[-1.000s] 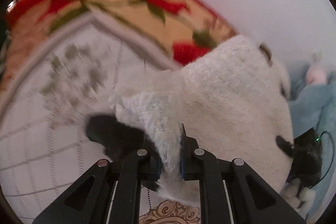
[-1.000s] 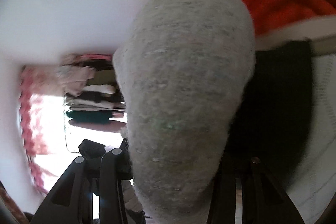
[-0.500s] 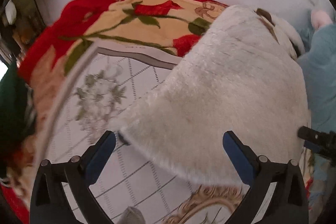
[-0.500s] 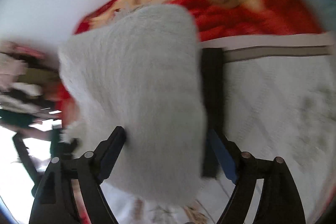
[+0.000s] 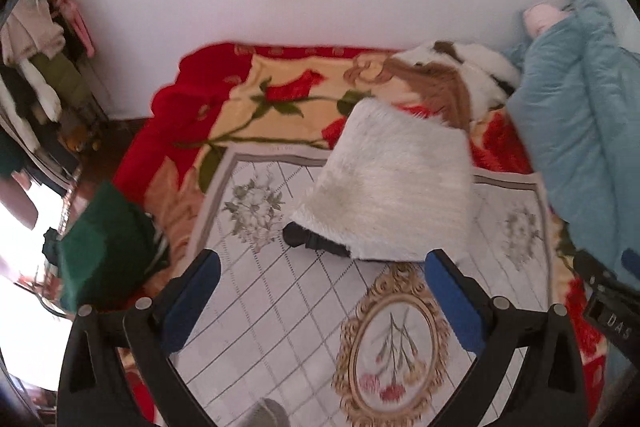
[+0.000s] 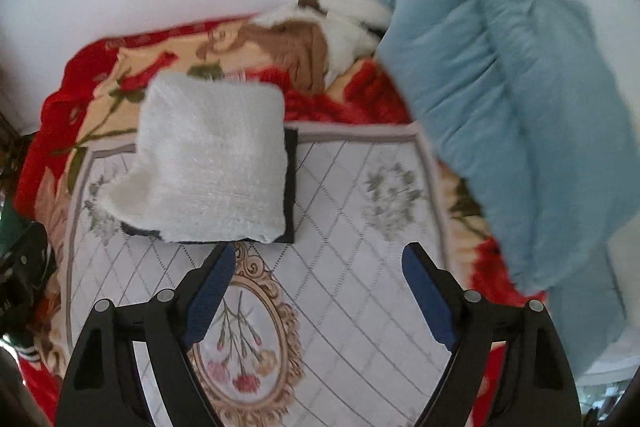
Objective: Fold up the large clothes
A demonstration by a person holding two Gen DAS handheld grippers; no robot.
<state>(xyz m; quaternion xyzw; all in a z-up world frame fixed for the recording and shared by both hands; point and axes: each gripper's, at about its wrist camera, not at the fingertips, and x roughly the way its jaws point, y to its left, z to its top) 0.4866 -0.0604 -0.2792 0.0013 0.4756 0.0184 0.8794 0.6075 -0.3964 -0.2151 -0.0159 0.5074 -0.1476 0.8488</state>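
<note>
A folded white fuzzy garment point(image 5: 392, 187) with black fabric showing under its near edge lies on the white printed sheet point(image 5: 280, 307) on the bed. It also shows in the right wrist view point(image 6: 208, 163), with a black strip along its right side. My left gripper point(image 5: 320, 291) is open and empty, pulled back in front of the garment. My right gripper point(image 6: 316, 291) is open and empty, just in front and to the right of it.
A red and yellow rose blanket point(image 5: 248, 95) covers the bed under the sheet. A blue quilt point(image 6: 520, 115) is heaped at the right. A brown and white fuzzy garment point(image 5: 448, 79) lies by the wall. A green folded garment point(image 5: 108, 239) sits at the left bed edge.
Both grippers were shut on the white garment a second ago. They opened, let it drop folded on the sheet, and pulled back away from it.
</note>
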